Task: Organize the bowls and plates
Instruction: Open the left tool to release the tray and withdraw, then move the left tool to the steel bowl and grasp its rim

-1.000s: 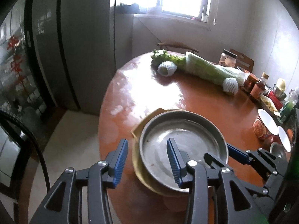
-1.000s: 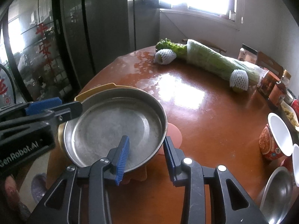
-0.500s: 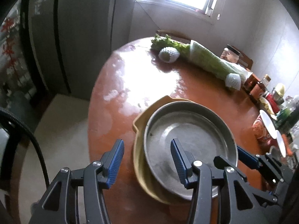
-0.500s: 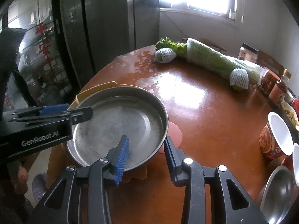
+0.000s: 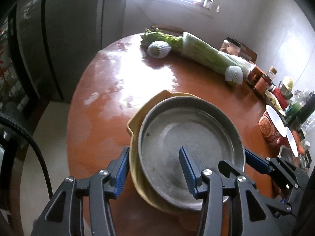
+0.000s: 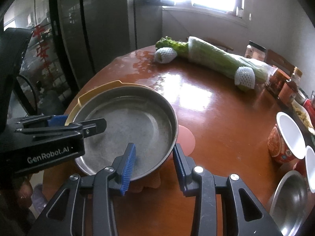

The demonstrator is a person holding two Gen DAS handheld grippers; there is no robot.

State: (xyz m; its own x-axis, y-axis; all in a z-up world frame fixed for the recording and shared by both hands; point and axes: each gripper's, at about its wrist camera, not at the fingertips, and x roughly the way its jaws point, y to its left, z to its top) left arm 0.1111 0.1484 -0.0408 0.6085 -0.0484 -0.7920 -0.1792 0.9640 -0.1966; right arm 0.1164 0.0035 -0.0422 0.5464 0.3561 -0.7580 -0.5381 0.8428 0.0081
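- My left hand-held gripper [image 5: 153, 171] stands open, its jaws straddling the near-left rim of the steel plate [image 5: 189, 137]: one blue finger outside the yellow dish [image 5: 137, 118], the other over the steel floor.
- My right hand-held gripper [image 6: 153, 163] is open too, bracketing the plate's rim on the opposite side, one finger inside, one outside; neither grips anything yet.
- The steel plate sits nested in the yellow dish at the near edge of the round brown desk [image 6: 216, 122], with a pink piece [image 6: 187, 139] showing from under the stack.
- I judge the steel plate stiff, fairly light and slick on its smooth metal; the raised rim is the place to pinch, and a two-sided hold should keep it level.
- The yellow dish looks like plastic, lighter still, and may lift along if wedged.
- Further out to the right stand printed paper bowls [image 6: 285, 137] and a small steel bowl [image 6: 291, 202].
- A long bagged vegetable [image 6: 216, 59] lies across the far side, with jars beyond.
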